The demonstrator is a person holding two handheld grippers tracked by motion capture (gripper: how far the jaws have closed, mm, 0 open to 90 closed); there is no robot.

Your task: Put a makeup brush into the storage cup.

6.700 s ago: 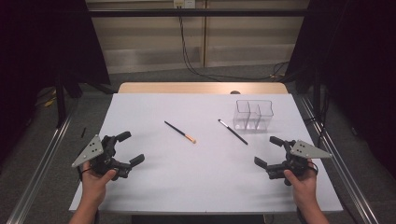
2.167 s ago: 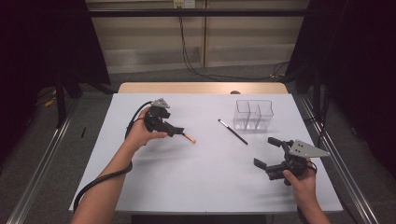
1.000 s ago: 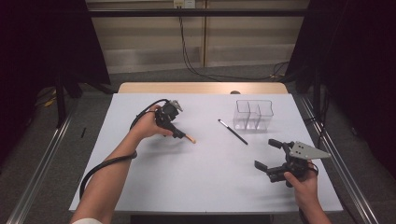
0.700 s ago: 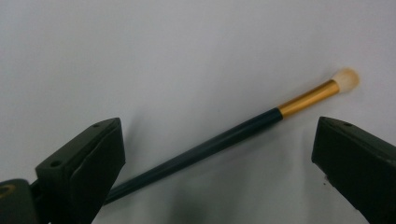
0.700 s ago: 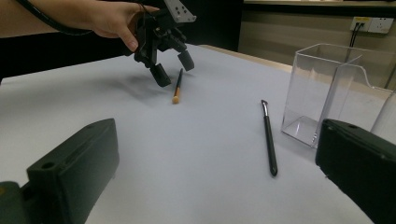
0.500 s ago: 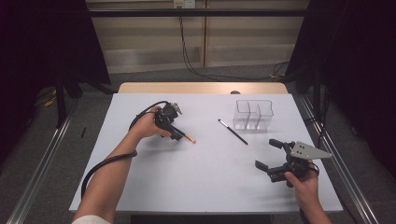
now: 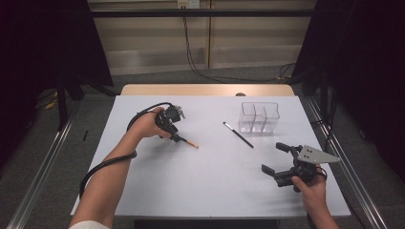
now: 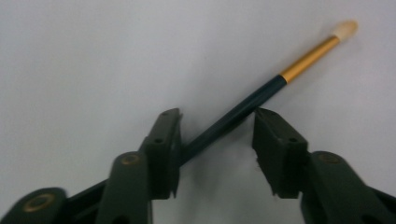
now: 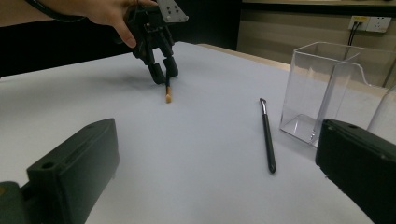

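Observation:
A dark-handled brush (image 8: 243,105) with a gold ferrule and a pale orange tip lies flat on the white table (image 7: 210,186). My left gripper (image 7: 174,137) points down over its handle. Its jaws have just been closing and straddle the handle, which crosses the gap slantwise. The left pad (image 8: 173,144) is against the handle, and the right pad (image 8: 268,140) sits just beside it without a clear squeeze. The right gripper view shows the left gripper (image 9: 162,72) above the brush (image 9: 168,95). My right gripper (image 7: 272,156) rests open near the front right, nothing between its fingers.
A second, all-black brush (image 7: 239,135) lies right of centre, just in front of a clear container (image 7: 259,117) with divided compartments at the back right. The same black brush (image 9: 267,140) and container (image 9: 336,88) lie ahead of my right gripper. Dark floor surrounds the table.
The left hand has gone from the front left of the table to the orange-tipped brush and settled over its handle, jaws narrowing around it. The right hand has kept still.

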